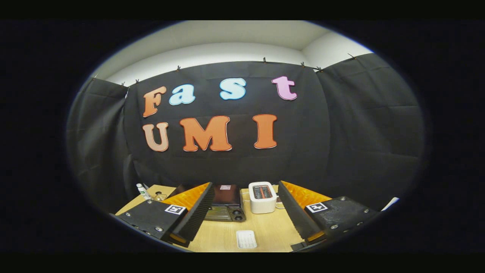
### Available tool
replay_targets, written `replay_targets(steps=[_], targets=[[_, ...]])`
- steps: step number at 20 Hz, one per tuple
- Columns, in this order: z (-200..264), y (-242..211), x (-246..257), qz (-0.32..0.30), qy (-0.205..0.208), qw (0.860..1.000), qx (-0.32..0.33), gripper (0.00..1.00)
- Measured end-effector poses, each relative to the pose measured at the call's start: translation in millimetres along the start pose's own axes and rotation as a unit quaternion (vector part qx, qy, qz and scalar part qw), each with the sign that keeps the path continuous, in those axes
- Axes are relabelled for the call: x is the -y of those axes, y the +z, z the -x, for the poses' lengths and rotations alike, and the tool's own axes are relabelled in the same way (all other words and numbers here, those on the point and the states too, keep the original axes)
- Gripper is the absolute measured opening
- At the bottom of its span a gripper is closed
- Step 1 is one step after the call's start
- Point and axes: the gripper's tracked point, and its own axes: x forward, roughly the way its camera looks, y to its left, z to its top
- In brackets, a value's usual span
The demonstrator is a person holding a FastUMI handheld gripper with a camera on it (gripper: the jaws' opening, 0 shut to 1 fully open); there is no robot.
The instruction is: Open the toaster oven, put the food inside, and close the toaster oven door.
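The gripper (pixel 246 212) hangs above the pale wood-grain table (pixel 219 235) with its ribbed, wedge-shaped fingers (pixel 199 210) spread wide and nothing between them. Between the fingers, nearest, lies a small white rounded-rectangle dish (pixel 246 239), flat on the tabletop. Beyond it the dark, boxy toaster oven (pixel 226 203) sits partly behind the left finger, its knobbed front facing the gripper, door closed. Just beside it stands a glossy white slot toaster (pixel 262 197), slots upward. A small bottle (pixel 143 190) stands at the table's far left corner.
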Motion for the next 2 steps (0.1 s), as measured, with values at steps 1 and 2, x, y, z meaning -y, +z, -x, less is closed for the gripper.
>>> replay_targets(steps=[1,2], targets=[[-0.5,0.7,0.5,-0.003,-0.001,1.0,0.001,0.99],[-1.4,1.1,0.8,-0.004,-0.002,1.0,0.001,0.99]])
